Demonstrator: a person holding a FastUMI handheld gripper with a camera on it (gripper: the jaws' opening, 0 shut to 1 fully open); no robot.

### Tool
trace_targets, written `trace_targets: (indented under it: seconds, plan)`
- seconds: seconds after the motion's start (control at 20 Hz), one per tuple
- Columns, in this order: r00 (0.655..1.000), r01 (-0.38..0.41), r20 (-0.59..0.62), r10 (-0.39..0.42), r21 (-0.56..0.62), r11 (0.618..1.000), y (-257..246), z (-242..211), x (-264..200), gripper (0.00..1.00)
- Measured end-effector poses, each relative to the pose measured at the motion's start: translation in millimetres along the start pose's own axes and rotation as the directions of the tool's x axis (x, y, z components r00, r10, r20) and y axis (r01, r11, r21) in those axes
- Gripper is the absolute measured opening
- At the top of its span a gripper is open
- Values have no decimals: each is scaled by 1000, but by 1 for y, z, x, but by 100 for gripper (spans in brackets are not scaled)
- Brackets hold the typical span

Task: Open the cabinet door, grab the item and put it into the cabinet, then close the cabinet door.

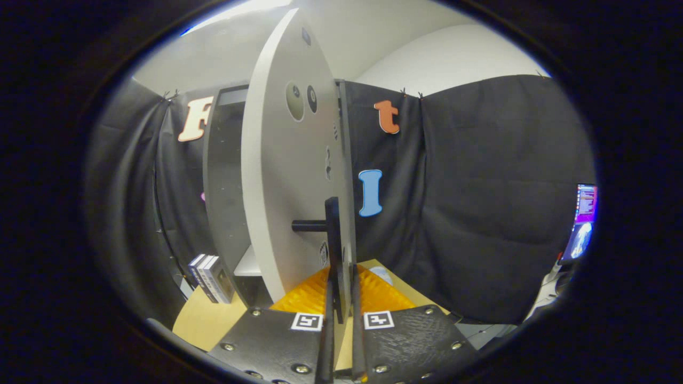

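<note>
Gripper view: our gripper [341, 288] has its jaws nearly together, clamped on the black handle [333, 250] of the cabinet door [288, 181]. The door stands edge-on to us, swung partly open, with the cabinet [227, 186] opening to its left. The item looks like the small box [211, 277] on the desk [203, 320] beside the cabinet. To do this well, we judge: keep the grip square on the bar, follow the hinge arc, don't pull straight back.
</note>
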State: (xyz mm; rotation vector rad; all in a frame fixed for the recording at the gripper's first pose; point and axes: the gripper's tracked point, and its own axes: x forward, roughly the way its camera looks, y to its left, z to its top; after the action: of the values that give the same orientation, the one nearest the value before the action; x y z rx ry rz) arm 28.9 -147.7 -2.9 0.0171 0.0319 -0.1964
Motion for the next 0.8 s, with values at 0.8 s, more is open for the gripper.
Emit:
trace_targets:
  seconds: [0.8]
  plan:
    - [979, -202, 15, 202, 29, 979, -92, 8, 28, 12]
